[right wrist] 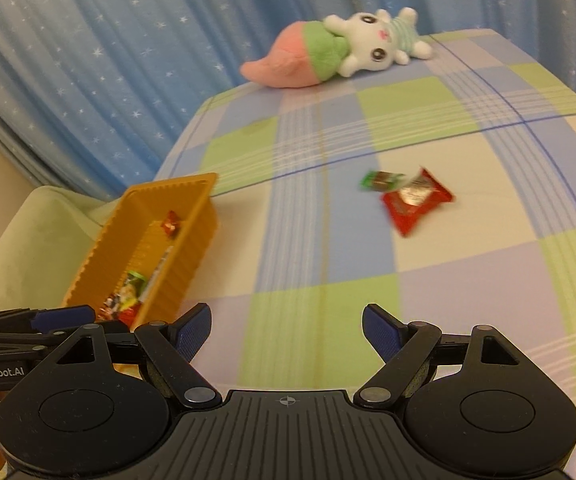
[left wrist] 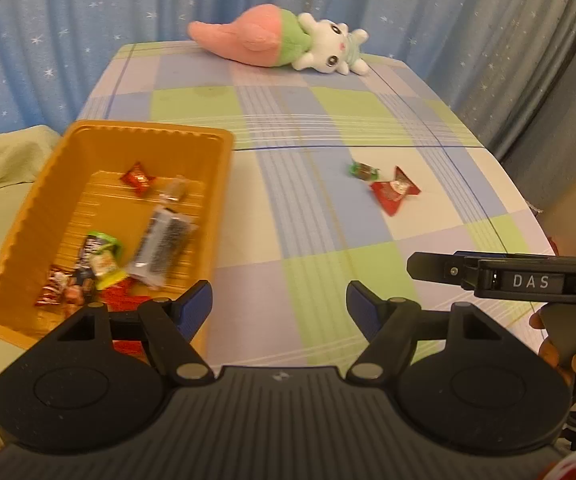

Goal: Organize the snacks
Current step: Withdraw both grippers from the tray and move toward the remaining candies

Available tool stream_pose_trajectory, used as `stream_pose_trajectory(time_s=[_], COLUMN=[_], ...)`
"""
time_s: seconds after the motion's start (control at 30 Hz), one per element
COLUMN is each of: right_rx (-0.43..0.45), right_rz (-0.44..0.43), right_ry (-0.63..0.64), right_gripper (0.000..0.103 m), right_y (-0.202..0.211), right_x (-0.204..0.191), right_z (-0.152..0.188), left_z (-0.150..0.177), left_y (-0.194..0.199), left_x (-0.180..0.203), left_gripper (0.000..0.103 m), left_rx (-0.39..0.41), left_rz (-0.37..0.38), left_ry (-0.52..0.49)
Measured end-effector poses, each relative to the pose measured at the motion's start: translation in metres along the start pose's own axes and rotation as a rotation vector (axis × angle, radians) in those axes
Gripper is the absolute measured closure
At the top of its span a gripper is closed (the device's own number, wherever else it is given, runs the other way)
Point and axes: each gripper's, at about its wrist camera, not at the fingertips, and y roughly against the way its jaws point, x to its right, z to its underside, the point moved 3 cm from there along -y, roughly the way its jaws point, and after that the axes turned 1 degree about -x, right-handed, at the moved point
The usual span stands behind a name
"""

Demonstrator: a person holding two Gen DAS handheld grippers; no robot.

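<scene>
Two hand-held black grippers with blue finger pads hover low over a table draped in a pastel checked cloth [left wrist: 312,216] of green, blue, lilac and cream squares. The left gripper [left wrist: 279,307] has its jaws spread wide with nothing between them, its left fingertip hanging over the near right corner of a rectangular orange plastic tray [left wrist: 27,216] with ribbed walls. The right gripper [right wrist: 286,330] is likewise released, jaws apart and empty, poised above the bare cloth; in the left wrist view its black body with the white letters "DAS" juts in from the right edge. Inside the tray, which sits at the table's left edge, lie several wrapped snacks: a small red wrapped candy [left wrist: 138,178] near the far end, a small clear-wrapped sweet [left wrist: 174,191] just beside it, a long silver-and-black packaged bar [left wrist: 162,246] along the middle, and a cluster of green, dark and red wrappers [left wrist: 87,276] heaped in the near end. Out on the cloth, well apart from the tray toward the right, a flat red foil snack packet [right wrist: 415,202] lies touching or nearly touching a small green-and-brown wrapped candy [right wrist: 382,181]. At the far edge of the table a plush white bunny in a green-and-pink carrot-shaped suit [left wrist: 283,42] lies on its side. A blue curtain sprinkled with white stars [right wrist: 99,64] hangs behind, and a pale green cushion [right wrist: 43,232] sits beside the table at left.
</scene>
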Motion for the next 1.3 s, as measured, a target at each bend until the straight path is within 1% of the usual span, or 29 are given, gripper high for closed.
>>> stream_pose_trajectory(time_s=[0.33, 0.57, 0.87, 1.13, 1.3], right_rx=[-0.013, -0.029, -0.056, -0.073, -0.070], right_rz=[0.022, 0.038, 0.057, 0.086, 0.090], right_ry=[-0.028, -0.025, 0.001, 0.030, 0.051], right_gripper=[0.021, 0.021, 0.021, 0.021, 0.021], right_y=[0.020, 0.026, 0.026, 0.013, 0.000], right_x=[0.058, 0.092, 0.126, 0.149, 0.154], right_z=[-0.004, -0.009, -0.016, -0.023, -0.029], left_z=[-0.005, -0.008, -0.011, -0.018, -0.027], left_y=[-0.023, -0.039, -0.061, -0.086, -0.100], left_x=[0.055, 0.082, 0.105, 0.120, 0.122], left_gripper=[0.032, 0.032, 0.032, 0.032, 0.032], left_rx=[-0.024, -0.032, -0.038, -0.046, -0.046], left_rz=[0.003, -0.005, -0.032, -0.065, -0.093], left_ry=[-0.013, -0.001, 0.032, 0.024, 0.007])
